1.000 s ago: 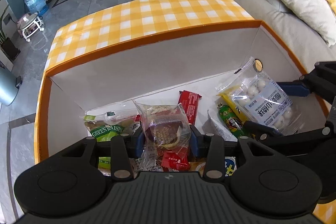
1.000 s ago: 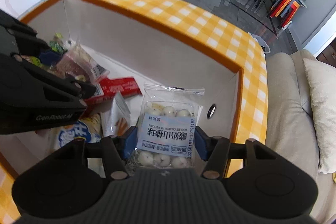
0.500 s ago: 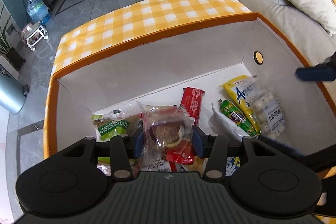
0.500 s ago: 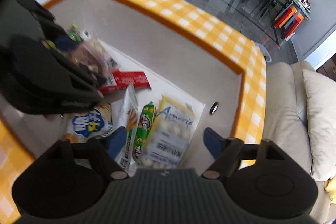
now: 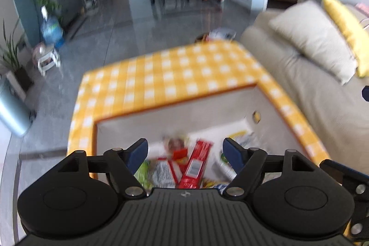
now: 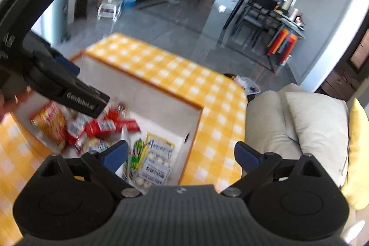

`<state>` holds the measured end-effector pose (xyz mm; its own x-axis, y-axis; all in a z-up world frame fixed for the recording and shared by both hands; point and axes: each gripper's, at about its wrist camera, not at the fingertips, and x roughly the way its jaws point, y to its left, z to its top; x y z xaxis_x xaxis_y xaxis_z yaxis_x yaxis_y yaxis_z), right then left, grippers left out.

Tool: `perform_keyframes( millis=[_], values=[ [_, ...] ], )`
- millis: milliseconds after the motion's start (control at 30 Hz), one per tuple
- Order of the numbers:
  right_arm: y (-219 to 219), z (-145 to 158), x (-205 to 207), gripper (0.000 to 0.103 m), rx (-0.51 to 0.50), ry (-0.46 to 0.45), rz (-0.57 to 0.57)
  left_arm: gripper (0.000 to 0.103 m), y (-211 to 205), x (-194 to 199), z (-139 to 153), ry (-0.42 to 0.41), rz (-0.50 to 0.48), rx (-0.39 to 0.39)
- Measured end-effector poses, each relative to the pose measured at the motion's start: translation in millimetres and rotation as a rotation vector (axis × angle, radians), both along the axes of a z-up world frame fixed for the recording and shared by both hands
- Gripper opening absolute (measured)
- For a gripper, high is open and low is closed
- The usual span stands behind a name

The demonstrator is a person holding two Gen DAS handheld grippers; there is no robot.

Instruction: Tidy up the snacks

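Observation:
A white box with an orange rim (image 5: 175,117) (image 6: 193,128) stands on the yellow checked table and holds several snack packs. In the left wrist view a red bar (image 5: 196,165) and the clear cake pack (image 5: 173,144) lie in it, blurred. In the right wrist view the white-ball candy bag (image 6: 154,170) lies on a yellow pack beside a green stick pack (image 6: 136,151), with red packs (image 6: 103,126) and an orange pack (image 6: 48,121) further left. My left gripper (image 5: 185,151) is open and empty above the box. My right gripper (image 6: 181,153) is open and empty above the box's right corner.
The yellow checked tablecloth (image 5: 175,75) surrounds the box. A beige sofa with pillows (image 5: 318,54) (image 6: 316,128) stands to the right. The left gripper's body (image 6: 46,70) hangs over the box's left part in the right wrist view. A grey bin (image 5: 11,112) stands on the floor left.
My left gripper has opened and dropped the cake pack into the box. Both grippers have risen well above the box. The candy bag, released earlier, lies in the box.

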<state>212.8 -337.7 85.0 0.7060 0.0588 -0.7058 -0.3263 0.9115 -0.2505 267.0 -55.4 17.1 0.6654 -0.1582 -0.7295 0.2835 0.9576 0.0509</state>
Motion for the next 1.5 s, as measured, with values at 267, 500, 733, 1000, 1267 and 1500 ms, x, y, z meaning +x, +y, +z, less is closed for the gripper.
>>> perform_keyframes(
  millis=[267,500,733,1000,1267,1500],
  values=[
    [-15.6,59.3,-46.4,0.099,0.127,-0.156,-0.068,0.098,1.4,-53.0,51.2,-0.193,-0.027,-0.01],
    [-16.3,92.1,-94.1,0.099,0.232,-0.251,-0.137,0.103,13.1,-108.7,71.7,-0.369,0.042,0.025],
    [-13.9,102.2,-144.6,0.099,0.324,-0.312,-0.168,0.103,7.9,-151.9,69.6,-0.462,0.096,0.034],
    [-11.1,79.5,-181.8,0.099,0.337,-0.327,-0.256,0.103,11.6,-177.7,54.5,-0.423,0.102,0.002],
    [-8.5,43.2,-189.9,0.099,0.361,-0.25,-0.295,0.103,24.1,-190.0,22.9,-0.302,0.174,-0.009],
    [-0.4,22.1,-187.7,0.099,0.379,-0.177,-0.277,0.103,35.2,-192.9,3.9,-0.223,0.219,0.003]
  ],
)
